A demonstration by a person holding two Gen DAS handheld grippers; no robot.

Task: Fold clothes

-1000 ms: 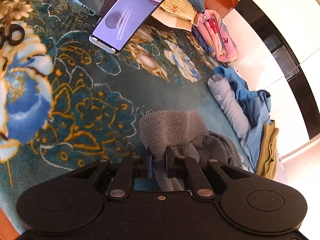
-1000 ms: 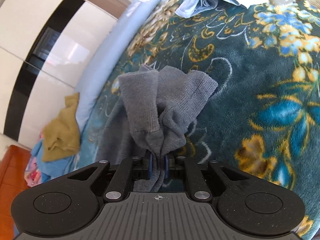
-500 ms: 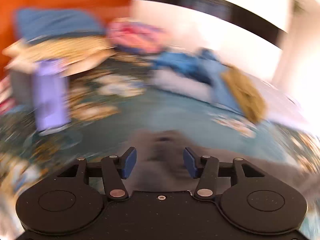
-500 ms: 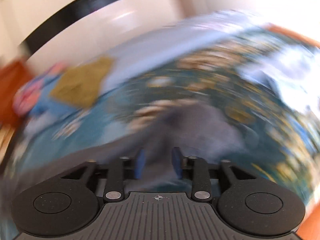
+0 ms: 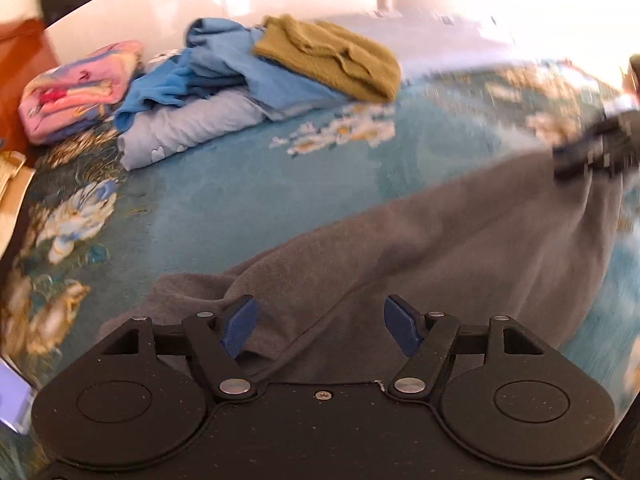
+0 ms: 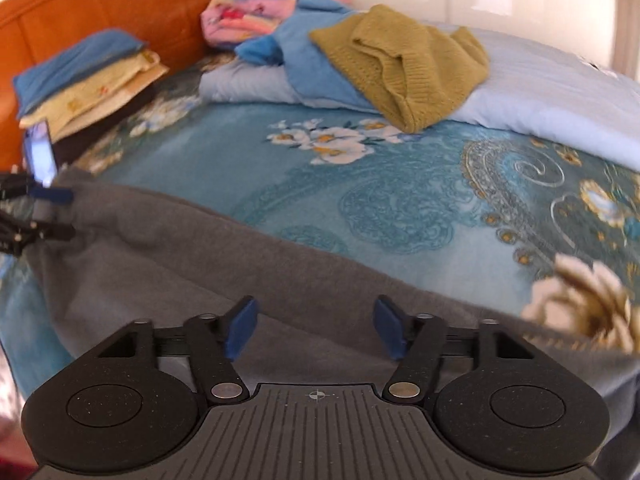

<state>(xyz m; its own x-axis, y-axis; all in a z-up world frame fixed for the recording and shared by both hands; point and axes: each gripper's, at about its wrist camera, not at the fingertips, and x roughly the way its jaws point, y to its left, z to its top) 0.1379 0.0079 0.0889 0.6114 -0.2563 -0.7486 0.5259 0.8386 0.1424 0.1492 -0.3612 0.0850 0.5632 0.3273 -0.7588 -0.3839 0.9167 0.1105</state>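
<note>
Fingers of the left gripper (image 5: pixel 322 330) and right gripper (image 6: pixel 316 330) have just been opening, standing wide and gripping nothing, over the grey garment (image 6: pixel 180 264) at the lower frame.

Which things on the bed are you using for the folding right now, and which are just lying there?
In use:
- grey garment, spread flat on the bed
- left gripper, jaws just opened, pads off the cloth
- right gripper, same

Just lying there:
- olive sweater
- blue clothes
- pink bundle
- folded stack
- phone
</note>
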